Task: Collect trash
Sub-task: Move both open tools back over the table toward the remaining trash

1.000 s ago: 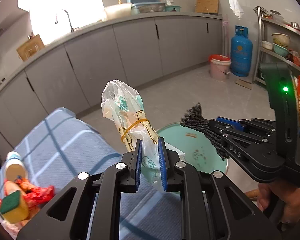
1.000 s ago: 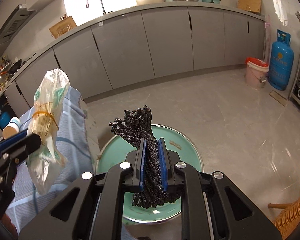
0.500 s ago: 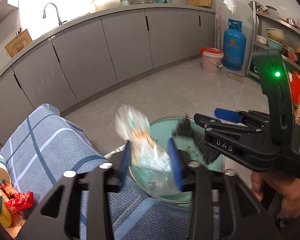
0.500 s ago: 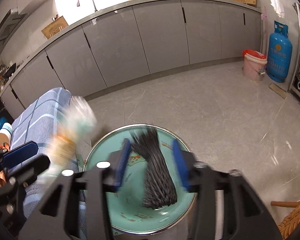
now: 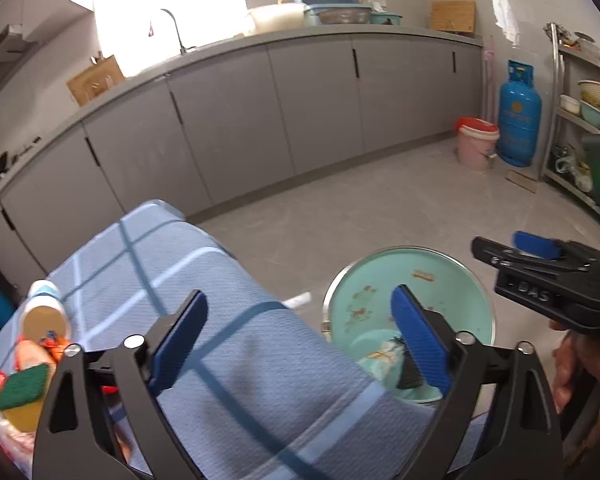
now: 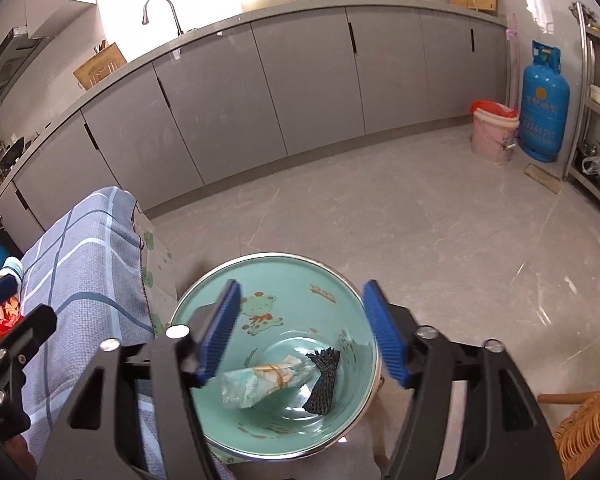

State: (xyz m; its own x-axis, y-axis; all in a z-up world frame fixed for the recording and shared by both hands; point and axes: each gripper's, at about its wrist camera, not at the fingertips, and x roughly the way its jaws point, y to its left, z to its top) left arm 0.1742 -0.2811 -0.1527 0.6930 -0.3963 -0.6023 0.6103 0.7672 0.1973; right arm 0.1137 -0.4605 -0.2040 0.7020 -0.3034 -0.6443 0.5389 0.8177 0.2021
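A teal enamel basin stands on the floor beside the table; it also shows in the left wrist view. Inside it lie a clear plastic bag bound with a rubber band and a black foam net. My right gripper is open and empty above the basin. My left gripper is open and empty over the table edge, left of the basin. The bag and net show partly behind my left gripper's right finger.
A blue checked cloth covers the table. At its left end lie a sponge, red wrappers and a white bottle. A wicker chair stands right of the basin. A blue gas cylinder and pink bucket stand far off.
Both grippers opened. The plastic bag dropped from the left one and the black net from the right one into the basin, where they now lie.
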